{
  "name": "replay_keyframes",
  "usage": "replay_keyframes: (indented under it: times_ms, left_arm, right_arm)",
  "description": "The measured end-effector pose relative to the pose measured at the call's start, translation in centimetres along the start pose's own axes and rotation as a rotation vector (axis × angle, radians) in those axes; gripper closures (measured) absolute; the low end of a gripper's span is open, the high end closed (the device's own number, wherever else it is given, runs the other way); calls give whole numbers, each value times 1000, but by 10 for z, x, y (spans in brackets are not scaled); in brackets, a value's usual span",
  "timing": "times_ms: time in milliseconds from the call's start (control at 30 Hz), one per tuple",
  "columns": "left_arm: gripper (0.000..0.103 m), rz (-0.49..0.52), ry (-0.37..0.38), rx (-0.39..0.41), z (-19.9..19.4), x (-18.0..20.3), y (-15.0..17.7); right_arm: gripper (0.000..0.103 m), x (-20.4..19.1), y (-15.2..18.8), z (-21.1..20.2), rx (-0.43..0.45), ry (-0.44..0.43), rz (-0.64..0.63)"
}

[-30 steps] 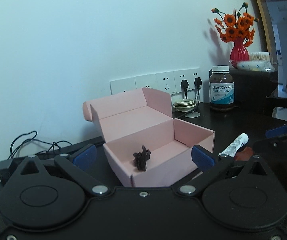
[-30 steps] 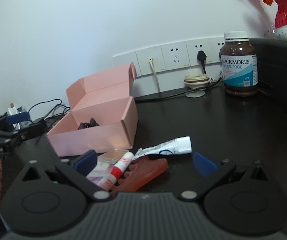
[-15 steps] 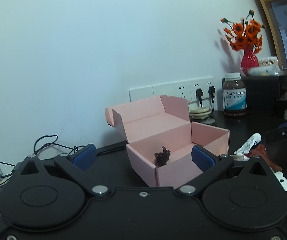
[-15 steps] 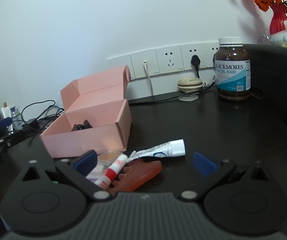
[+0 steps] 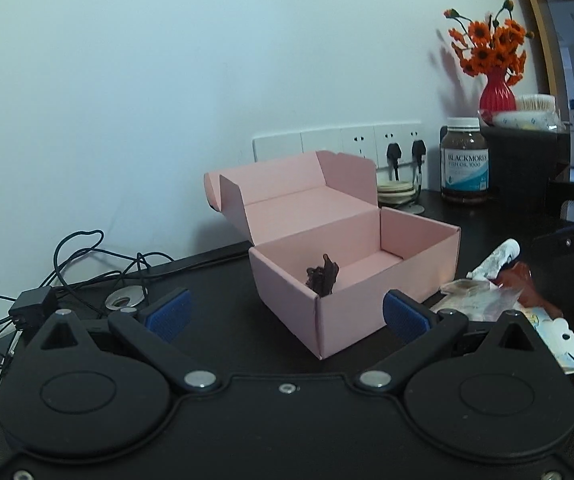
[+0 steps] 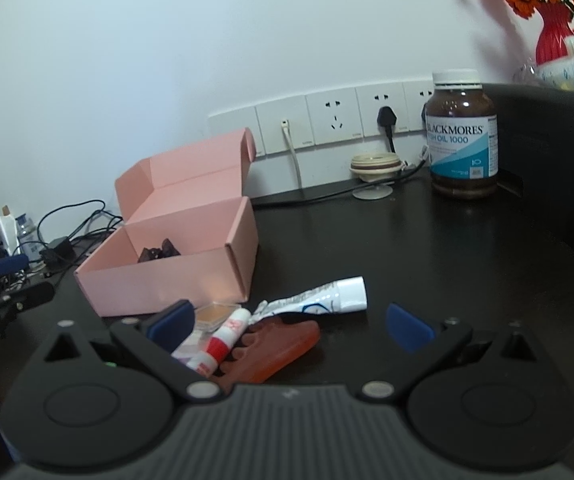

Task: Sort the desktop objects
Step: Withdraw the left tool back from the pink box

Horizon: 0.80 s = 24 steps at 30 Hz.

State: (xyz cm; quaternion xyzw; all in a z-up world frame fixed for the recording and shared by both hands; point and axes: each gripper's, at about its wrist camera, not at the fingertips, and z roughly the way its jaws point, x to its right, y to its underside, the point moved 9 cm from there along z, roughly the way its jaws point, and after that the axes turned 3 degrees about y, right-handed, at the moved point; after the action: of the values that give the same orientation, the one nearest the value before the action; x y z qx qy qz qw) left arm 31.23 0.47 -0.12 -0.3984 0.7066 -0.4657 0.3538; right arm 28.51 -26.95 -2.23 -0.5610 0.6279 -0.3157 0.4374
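An open pink cardboard box (image 5: 403, 268) (image 6: 167, 280) sits on the black desk with a dark hair claw (image 5: 322, 278) (image 6: 159, 251) inside its near-left corner. My left gripper (image 5: 285, 316) stands open just in front of the box, holding nothing. Right of the box lies a small pile: a white tube (image 6: 319, 295), a red-and-white lip balm stick (image 6: 225, 334), a reddish-brown toe separator (image 6: 275, 350) and a flat beige compact (image 6: 215, 313). My right gripper (image 6: 289, 322) is open, low over that pile, empty.
A brown fish oil bottle (image 6: 462, 136) stands at the back right beside a dark cabinet (image 6: 547, 160). A cream suction holder (image 6: 375, 168), wall sockets (image 6: 327, 124) and cables (image 5: 87, 264) line the back. A red vase of orange flowers (image 5: 495, 80) tops the cabinet.
My left gripper has pulled back and to the left of the box, which now looks smaller and further right. My right gripper has crept slightly closer to the pile.
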Motion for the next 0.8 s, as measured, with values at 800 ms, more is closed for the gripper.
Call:
replay_keyframes:
  times_ms: [800]
  left_arm:
    - [0,-148,13,-99,14,-23,12]
  right_arm:
    - [1,-2,3,0,-14,14,-16]
